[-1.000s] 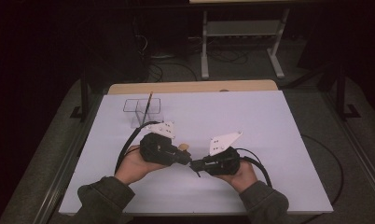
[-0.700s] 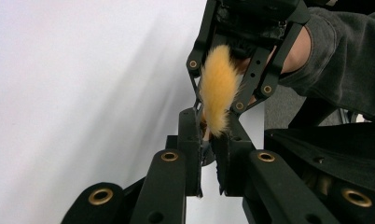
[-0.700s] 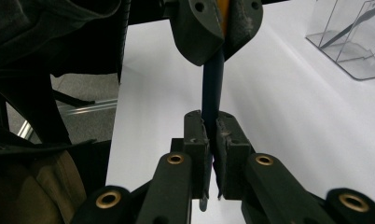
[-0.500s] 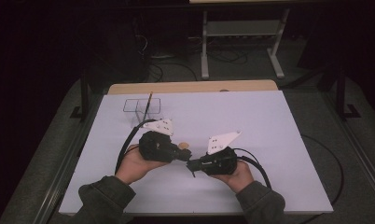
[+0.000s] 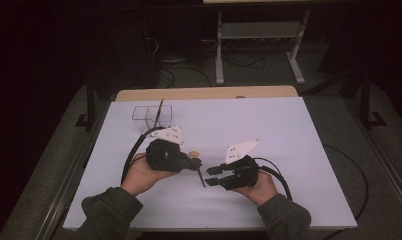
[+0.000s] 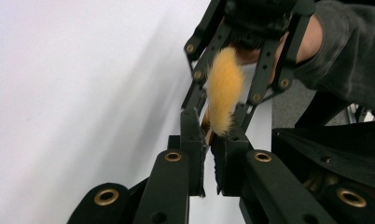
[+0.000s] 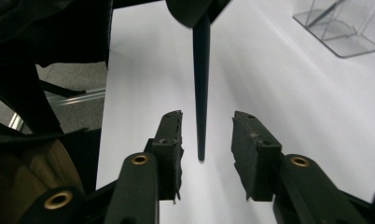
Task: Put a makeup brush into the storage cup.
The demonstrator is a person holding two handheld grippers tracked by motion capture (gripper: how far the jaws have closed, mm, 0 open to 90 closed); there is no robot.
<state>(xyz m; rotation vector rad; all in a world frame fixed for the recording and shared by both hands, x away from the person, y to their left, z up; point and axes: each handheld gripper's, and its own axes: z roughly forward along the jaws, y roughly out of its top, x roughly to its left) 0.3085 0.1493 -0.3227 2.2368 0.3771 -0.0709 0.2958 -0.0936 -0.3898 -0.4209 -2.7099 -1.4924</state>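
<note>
A white table (image 5: 299,150) fills the middle of the scene, with a strip of bare wood along its far edge. Near the far left corner stands a clear holder (image 5: 152,113) with a dark stick leaning in it. The left gripper (image 5: 191,162), in the person's left hand (image 5: 141,174), lies left of centre near the front and grips a brush (image 5: 199,172): its tan tuft shows just beyond the jaws, and the thin dark handle slants down toward the near edge. The right gripper (image 5: 212,177), held in the right hand (image 5: 261,189), points left with its jaws apart, just right of the handle's tip. Dark cables loop back from both grippers.
</note>
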